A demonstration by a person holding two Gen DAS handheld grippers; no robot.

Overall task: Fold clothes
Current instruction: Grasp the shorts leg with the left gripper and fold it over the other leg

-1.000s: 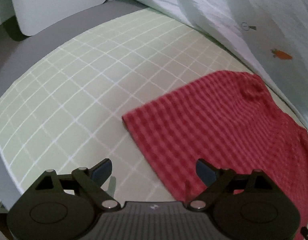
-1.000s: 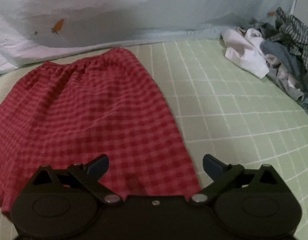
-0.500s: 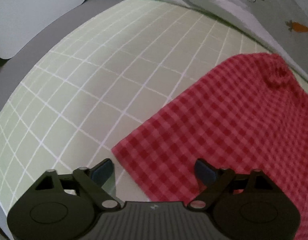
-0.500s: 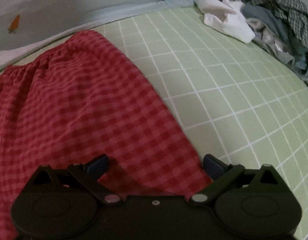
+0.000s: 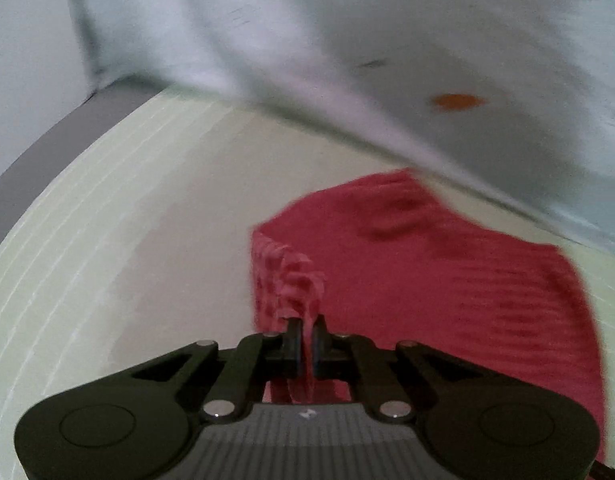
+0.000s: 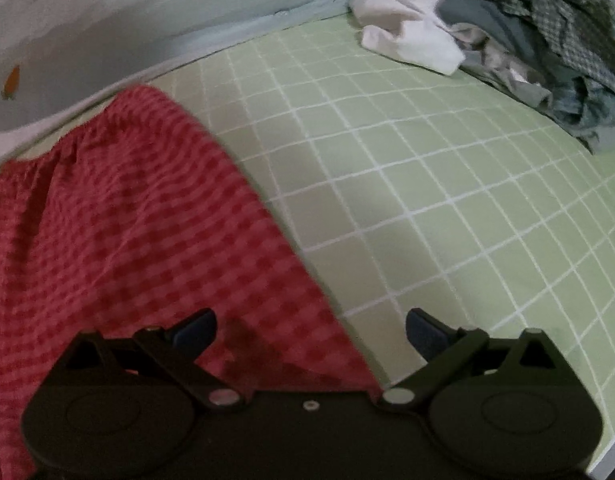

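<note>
Left gripper [image 5: 305,344] clamped on a bunched corner of the red gingham garment [image 5: 447,280] — fabric pinched between the pads, lower centre of the left wrist frame, view blurred. The rest of the garment spreads to the right and up toward a pale blue sheet with an orange carrot print [image 5: 457,101] across the top. Green grid-pattern bedsheet [image 5: 147,220] fills the left side.

Right gripper [image 6: 309,326] has its fingers spread wide — nothing pinched; the garment's [image 6: 127,232] lower corner lies under and between them, covering the left half of the frame. Grid bedsheet [image 6: 447,200] on the right, pile of unfolded clothes [image 6: 507,40] in the upper right corner, well apart from the garment.
</note>
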